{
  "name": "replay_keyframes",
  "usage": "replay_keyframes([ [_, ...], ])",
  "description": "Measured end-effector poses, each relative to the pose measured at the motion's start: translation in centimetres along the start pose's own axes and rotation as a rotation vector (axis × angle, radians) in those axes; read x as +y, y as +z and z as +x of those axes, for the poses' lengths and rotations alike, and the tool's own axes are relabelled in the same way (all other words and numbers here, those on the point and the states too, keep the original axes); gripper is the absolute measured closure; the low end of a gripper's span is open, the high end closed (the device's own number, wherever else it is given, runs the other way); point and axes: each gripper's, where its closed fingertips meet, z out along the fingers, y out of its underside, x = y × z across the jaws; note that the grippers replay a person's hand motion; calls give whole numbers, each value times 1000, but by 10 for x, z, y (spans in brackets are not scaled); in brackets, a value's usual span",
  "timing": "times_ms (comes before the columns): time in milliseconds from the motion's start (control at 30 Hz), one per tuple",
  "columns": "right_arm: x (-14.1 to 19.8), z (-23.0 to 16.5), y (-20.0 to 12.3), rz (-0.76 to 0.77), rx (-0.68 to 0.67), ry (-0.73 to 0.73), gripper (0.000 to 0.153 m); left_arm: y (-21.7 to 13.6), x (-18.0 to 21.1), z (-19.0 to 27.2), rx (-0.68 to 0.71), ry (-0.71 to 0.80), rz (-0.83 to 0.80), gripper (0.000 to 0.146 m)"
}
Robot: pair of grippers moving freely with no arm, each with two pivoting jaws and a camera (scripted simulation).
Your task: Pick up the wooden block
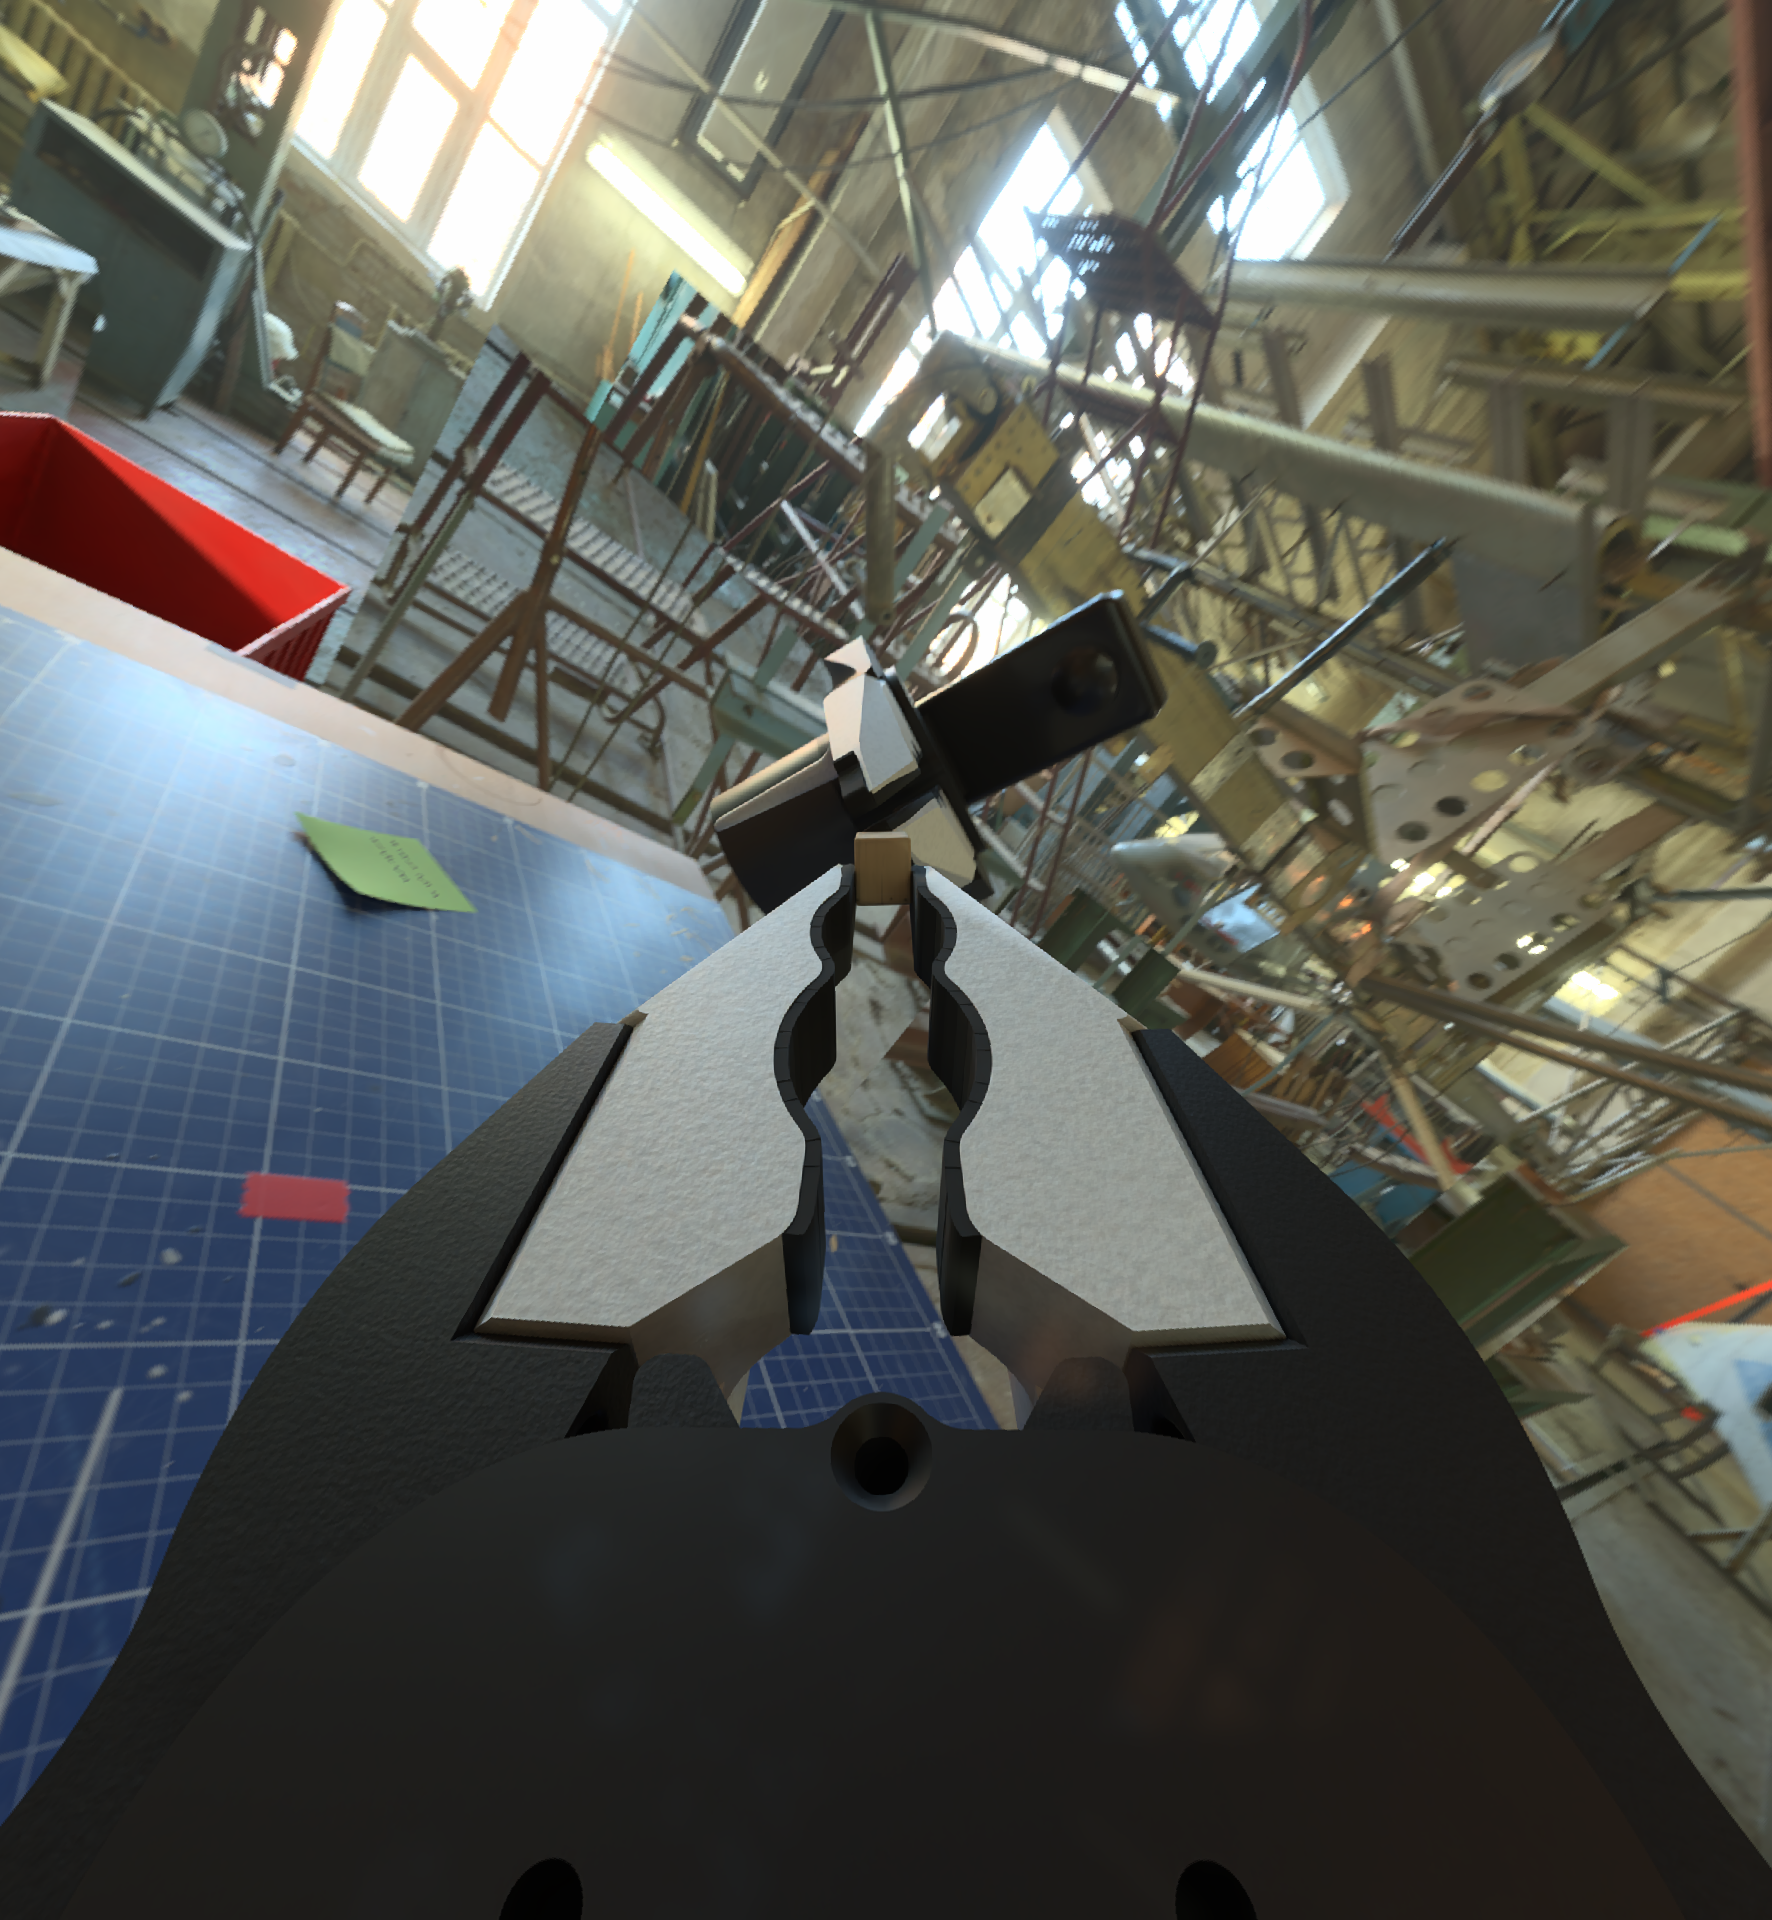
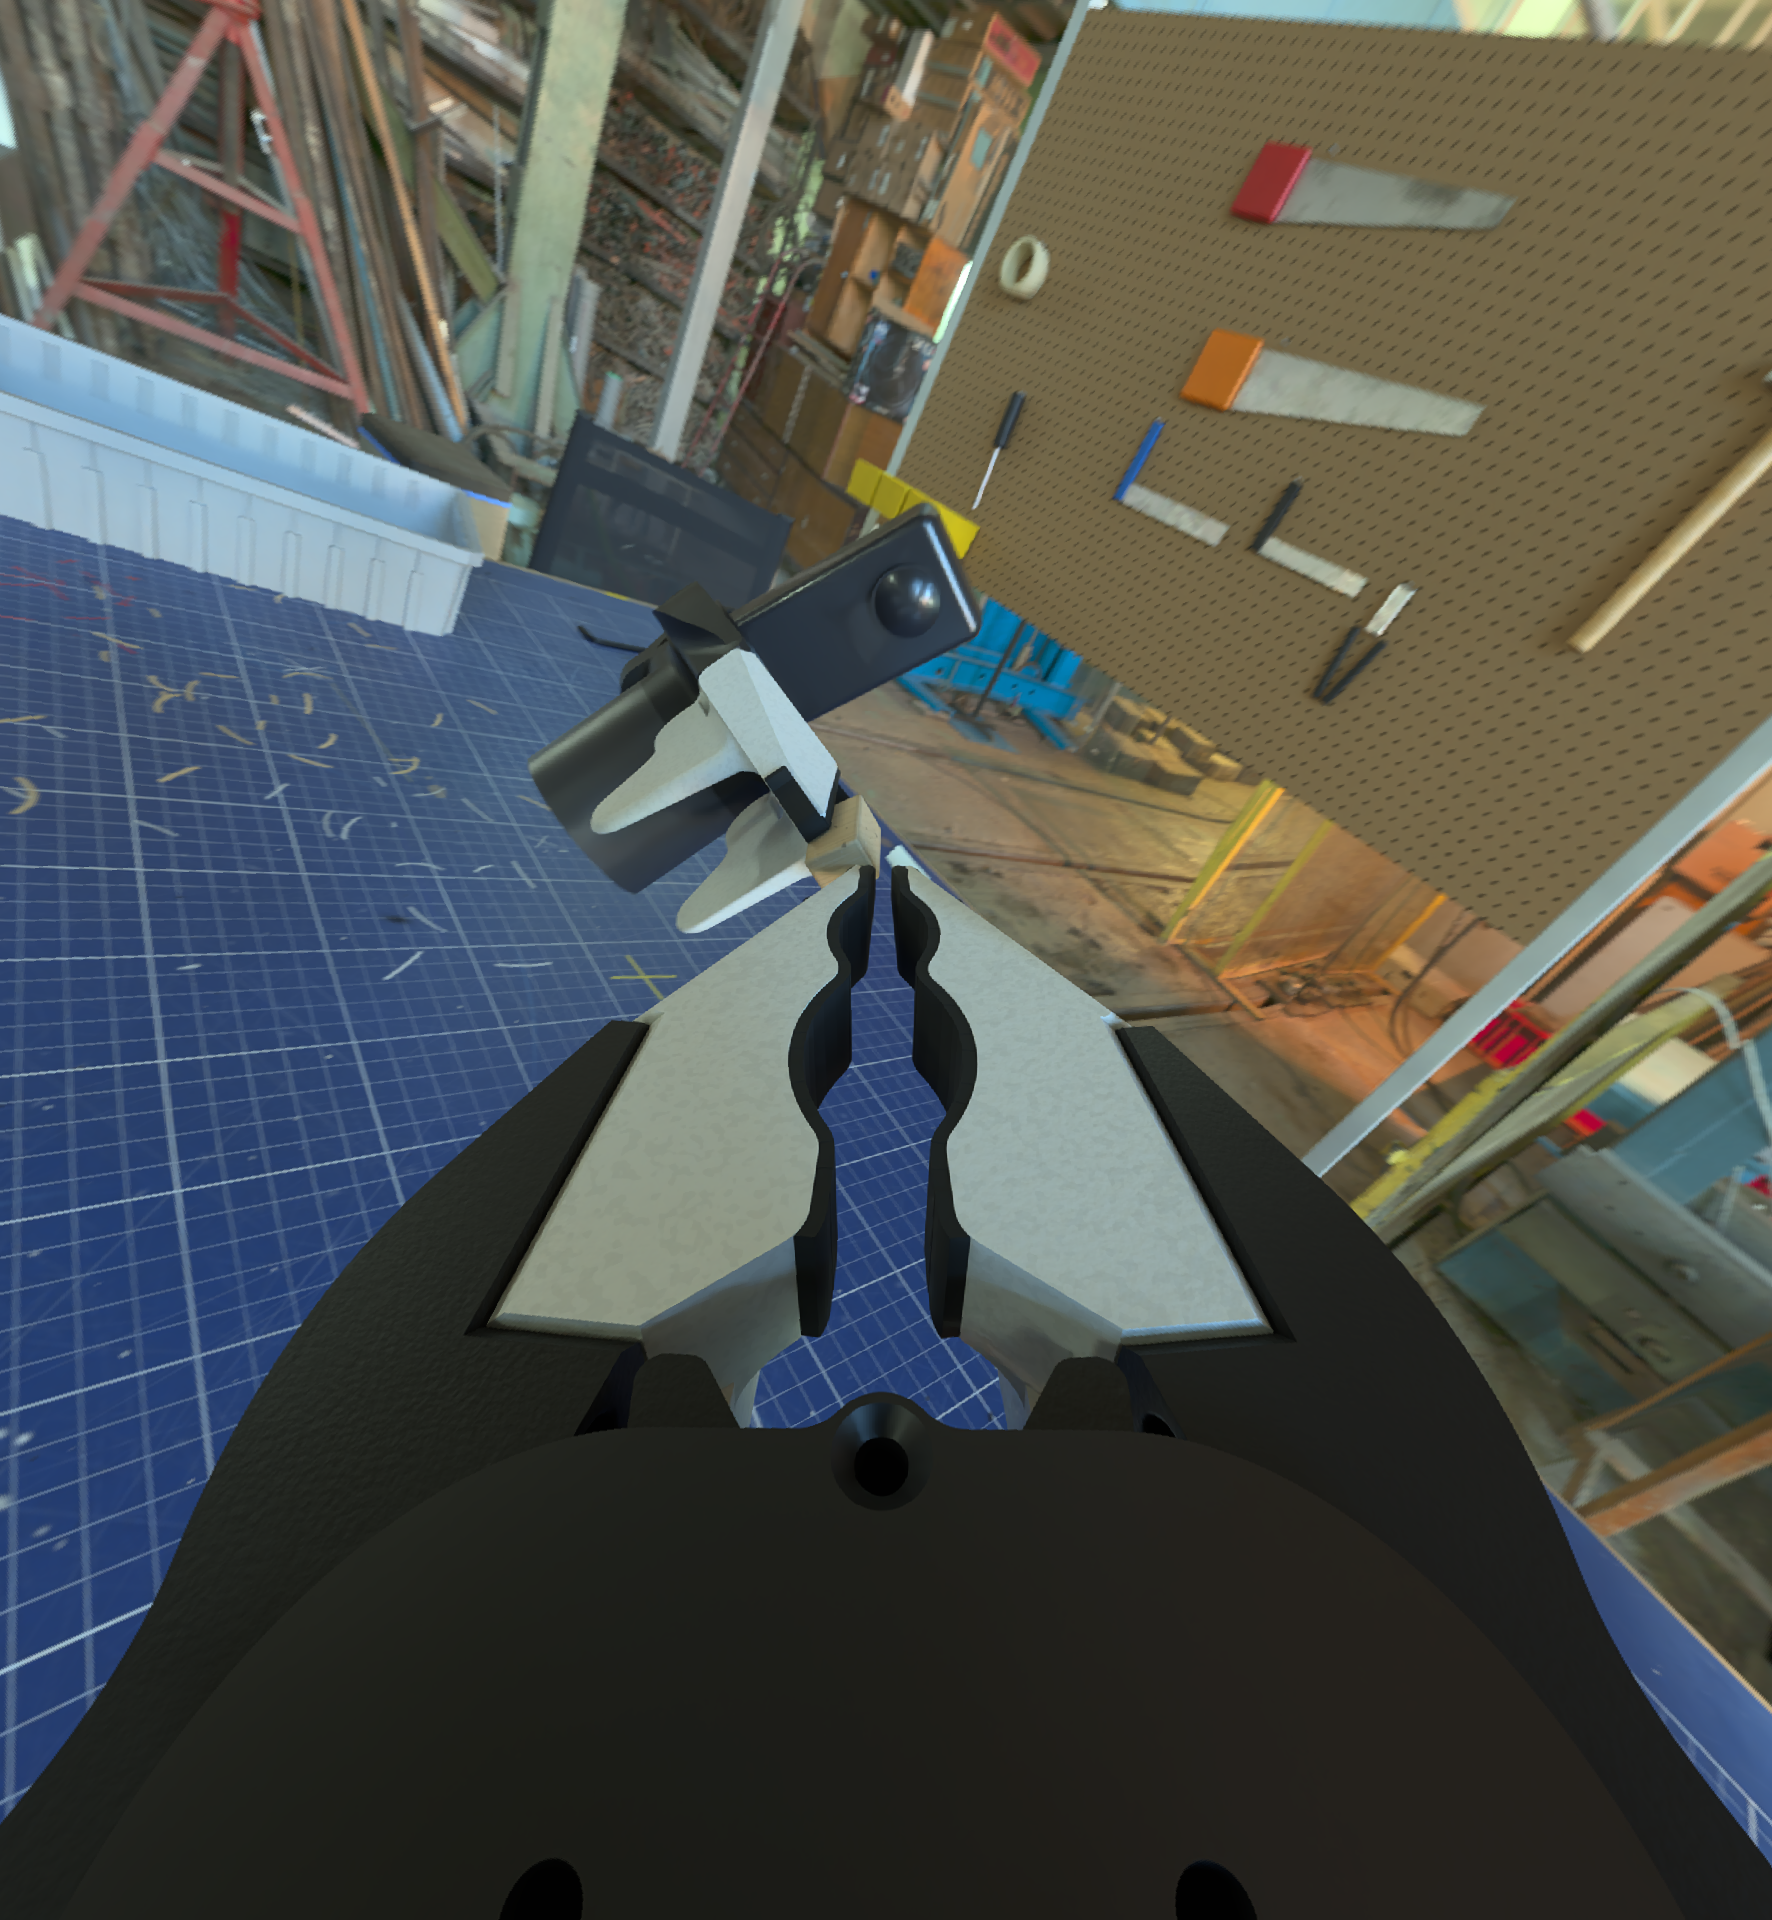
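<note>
The wooden block (image 1: 883, 869) is a small pale cube. My left gripper (image 1: 883, 881) is shut on it at the very fingertips and holds it in the air above the edge of the blue cutting mat (image 1: 134, 1039). My right gripper (image 1: 887, 774) faces it from just behind the block. In the right wrist view my right gripper (image 2: 882, 881) is shut with nothing between its fingers. Its tips sit just below and beside the block (image 2: 849, 837), which the left gripper (image 2: 809, 831) holds.
A red bin (image 1: 134, 520) stands at the mat's far left. A green note (image 1: 388, 862) and a red tape patch (image 1: 295, 1195) lie on the mat. A white bin (image 2: 186, 468) stands at the far edge. A pegboard (image 2: 1484, 644) with tools stands to the right.
</note>
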Motion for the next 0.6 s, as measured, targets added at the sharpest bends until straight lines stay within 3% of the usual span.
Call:
replay_keyframes([
  [300,0,-6,-2,57,-191,181,151,0,8,2,-114,183,-171,136],
  [600,1,-13,-2,85,-293,216,151,-1,16,3,-178,295,-326,136],
])
